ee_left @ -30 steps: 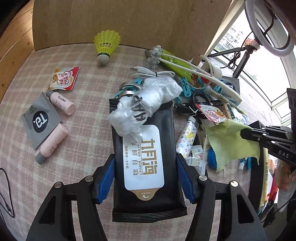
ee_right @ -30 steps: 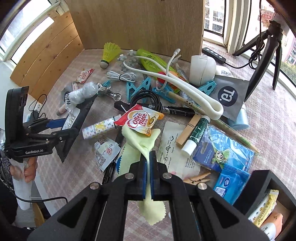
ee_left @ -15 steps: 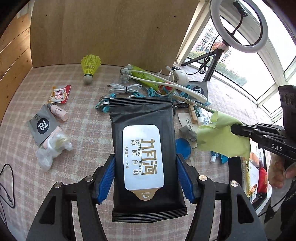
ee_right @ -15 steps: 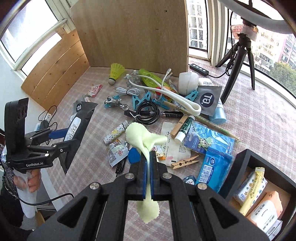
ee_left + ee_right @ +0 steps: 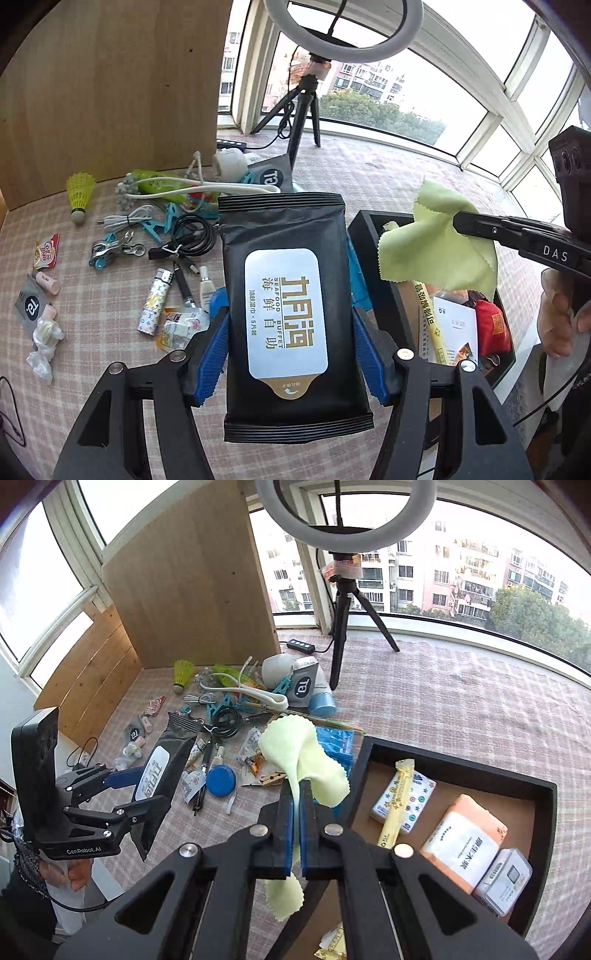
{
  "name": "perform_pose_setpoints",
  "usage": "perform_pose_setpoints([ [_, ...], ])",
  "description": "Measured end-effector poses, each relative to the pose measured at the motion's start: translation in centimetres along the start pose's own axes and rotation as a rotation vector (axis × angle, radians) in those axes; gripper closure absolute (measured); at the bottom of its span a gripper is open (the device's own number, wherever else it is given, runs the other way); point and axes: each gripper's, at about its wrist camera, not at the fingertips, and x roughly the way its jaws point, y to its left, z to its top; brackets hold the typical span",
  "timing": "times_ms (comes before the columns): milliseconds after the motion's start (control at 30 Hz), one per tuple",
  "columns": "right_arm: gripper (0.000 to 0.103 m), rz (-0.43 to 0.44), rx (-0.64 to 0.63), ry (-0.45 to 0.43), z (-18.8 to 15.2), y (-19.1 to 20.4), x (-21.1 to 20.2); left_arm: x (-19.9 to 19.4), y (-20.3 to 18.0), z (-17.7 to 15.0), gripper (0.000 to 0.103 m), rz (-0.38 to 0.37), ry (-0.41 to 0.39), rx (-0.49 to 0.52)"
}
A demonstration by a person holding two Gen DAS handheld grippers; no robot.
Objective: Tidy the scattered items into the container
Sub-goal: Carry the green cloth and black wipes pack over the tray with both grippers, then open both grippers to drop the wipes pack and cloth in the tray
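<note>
The left gripper (image 5: 290, 354) has its blue pads pressed against both long edges of a black wet-wipe pack (image 5: 286, 306), jaws spread about the pack's width, so the pack is held flat and lifted above the checked tablecloth (image 5: 92, 354). The right gripper (image 5: 294, 830) has its jaws almost fully closed, pinching a pale green cloth (image 5: 295, 753) that fans out above the pads and dangles below them.

In the right wrist view the black container (image 5: 458, 771) lies from 3 to 5 o'clock of the jaws, already holding a yellow sachet (image 5: 397, 801), an orange tissue pack (image 5: 461, 842) and other packets. In the left wrist view its near wall sits at about 2 o'clock, beyond the pack's right edge.

Scattered items remain at 10 to 11 o'clock: a shuttlecock (image 5: 79, 195), coiled black cable (image 5: 194, 232), lighter (image 5: 155, 301).

Risks, as I judge them: both loads head for one box, so the grippers could collide over it; the limp cloth may drape over the rim instead of falling inside; the slick pack, gripped only by its edges, could buckle and slip out.
</note>
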Motion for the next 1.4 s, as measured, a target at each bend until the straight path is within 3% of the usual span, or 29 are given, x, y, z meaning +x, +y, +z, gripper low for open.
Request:
perform_pose_setpoints([
  [267,0.100,-0.141,0.124,-0.033,-3.0,-7.7,-5.1,2.9,-8.2,1.1,0.042,-0.084,0.026,0.128],
  [500,0.100,-0.213,0.220,-0.049,-5.4,-13.0,-8.3,5.1,-14.7,1.5,0.042,-0.134,0.048,0.226],
  [767,0.100,-0.243,0.282,-0.059,-7.0,-16.0,-10.1,6.6,-20.3,1.4,0.042,-0.172,0.068,0.306],
  [900,0.100,-0.210,0.268,-0.051,-7.5,-16.1,-10.4,6.9,-22.2,1.2,0.039,-0.153,0.063,0.337],
  [967,0.090,-0.208,0.250,-0.047,-7.7,-15.7,-10.4,6.9,-23.0,1.1,0.034,-0.122,0.052,0.353],
  [1033,0.056,-0.236,0.248,-0.050,-7.8,-15.5,-10.6,6.6,-23.4,1.2,0.029,-0.109,0.039,0.363],
  [1400,0.053,-0.214,0.266,-0.060,-7.3,-14.8,-10.2,4.5,-22.6,1.4,0.029,-0.061,-0.021,0.370],
])
